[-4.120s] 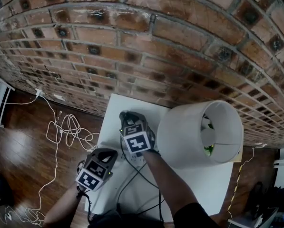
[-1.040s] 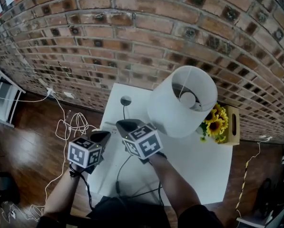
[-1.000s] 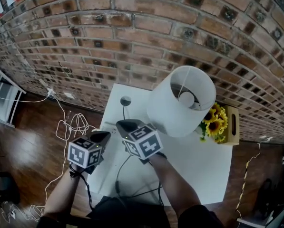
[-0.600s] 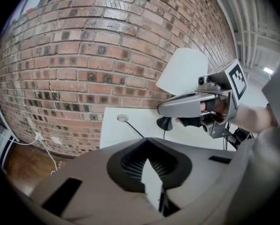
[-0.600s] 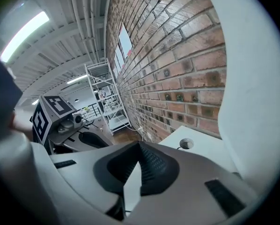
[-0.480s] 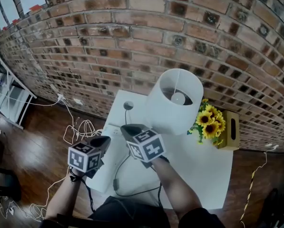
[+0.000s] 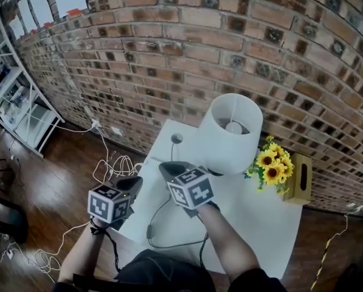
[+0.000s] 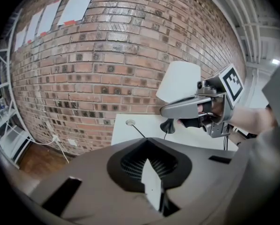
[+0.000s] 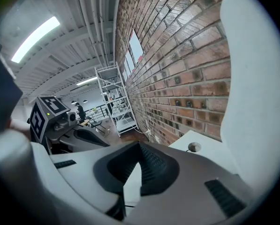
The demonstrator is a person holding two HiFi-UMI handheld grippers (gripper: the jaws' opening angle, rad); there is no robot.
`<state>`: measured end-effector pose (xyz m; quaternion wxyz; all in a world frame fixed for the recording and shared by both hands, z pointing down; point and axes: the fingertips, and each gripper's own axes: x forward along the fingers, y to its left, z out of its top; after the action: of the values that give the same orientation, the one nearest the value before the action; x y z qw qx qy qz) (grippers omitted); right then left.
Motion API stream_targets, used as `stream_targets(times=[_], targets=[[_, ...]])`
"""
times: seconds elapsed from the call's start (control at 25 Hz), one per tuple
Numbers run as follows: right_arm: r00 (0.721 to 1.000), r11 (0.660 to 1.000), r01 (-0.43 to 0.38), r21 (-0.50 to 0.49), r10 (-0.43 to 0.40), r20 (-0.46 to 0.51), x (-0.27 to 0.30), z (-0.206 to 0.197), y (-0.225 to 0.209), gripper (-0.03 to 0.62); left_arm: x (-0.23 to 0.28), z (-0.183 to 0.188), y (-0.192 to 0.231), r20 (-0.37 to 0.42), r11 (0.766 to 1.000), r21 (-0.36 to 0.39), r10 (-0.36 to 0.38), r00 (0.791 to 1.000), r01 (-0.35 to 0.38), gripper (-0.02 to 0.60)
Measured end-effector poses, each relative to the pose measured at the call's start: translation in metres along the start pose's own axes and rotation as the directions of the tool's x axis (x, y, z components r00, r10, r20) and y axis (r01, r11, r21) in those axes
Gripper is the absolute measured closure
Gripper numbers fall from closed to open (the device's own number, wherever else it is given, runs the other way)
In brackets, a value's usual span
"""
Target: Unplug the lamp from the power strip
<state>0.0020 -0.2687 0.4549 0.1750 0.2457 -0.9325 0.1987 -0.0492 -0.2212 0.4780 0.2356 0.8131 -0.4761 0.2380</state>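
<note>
Cord (image 7: 151, 230) loops on the tabletop (image 7: 260, 218) below the right gripper (image 7: 165, 166), closed and empty like the left gripper (image 7: 135, 180). Lamp (image 7: 230, 135) stands ahead-right, nearer the right one. Power strip unseen, probably beneath both.

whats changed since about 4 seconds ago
Both grippers rose off the table: the right gripper, earlier low on the tabletop beside the lamp, and the left gripper now hang above its front left edge, jaws shut, empty. The camera pulled back too. Lamp, sunflowers and black cord stayed on the white table.
</note>
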Motion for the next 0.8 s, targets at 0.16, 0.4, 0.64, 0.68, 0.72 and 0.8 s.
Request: stream_targets(times=[0.16,0.4,0.64,0.68,0.72,0.8], targets=[[1.0,1.0,0.001,0.0,-0.001,-0.006,0.006,0.001,0.009,0.597,-0.022,-0.008,0.01,0.018,0.998,-0.027,0.051,0.999,-0.05,0.566],[0.998,0.997,-0.064,-0.044,0.063,-0.023,0.018,0.003,0.038,0.597,-0.054,-0.019,0.027,0.037,0.991,-0.067,0.121,0.992,-0.118,0.566],[0.995,0.994,-0.083,-0.064,0.08,-0.055,0.016,-0.005,0.047,0.597,-0.069,-0.035,0.034,0.058,0.983,-0.11,0.154,0.986,-0.147,0.566],[0.995,0.994,-0.085,-0.066,0.081,-0.058,0.015,-0.005,0.048,0.597,-0.073,-0.034,0.033,0.062,0.982,-0.113,0.157,0.986,-0.149,0.566],[0.995,0.994,-0.086,-0.069,0.082,-0.061,0.013,-0.006,0.049,0.597,-0.076,-0.034,0.032,0.066,0.982,-0.116,0.158,0.985,-0.15,0.566],[0.994,0.993,-0.084,-0.082,0.078,-0.073,0.011,-0.008,0.051,0.597,-0.084,-0.033,0.032,0.075,0.981,-0.117,0.161,0.984,-0.152,0.566]])
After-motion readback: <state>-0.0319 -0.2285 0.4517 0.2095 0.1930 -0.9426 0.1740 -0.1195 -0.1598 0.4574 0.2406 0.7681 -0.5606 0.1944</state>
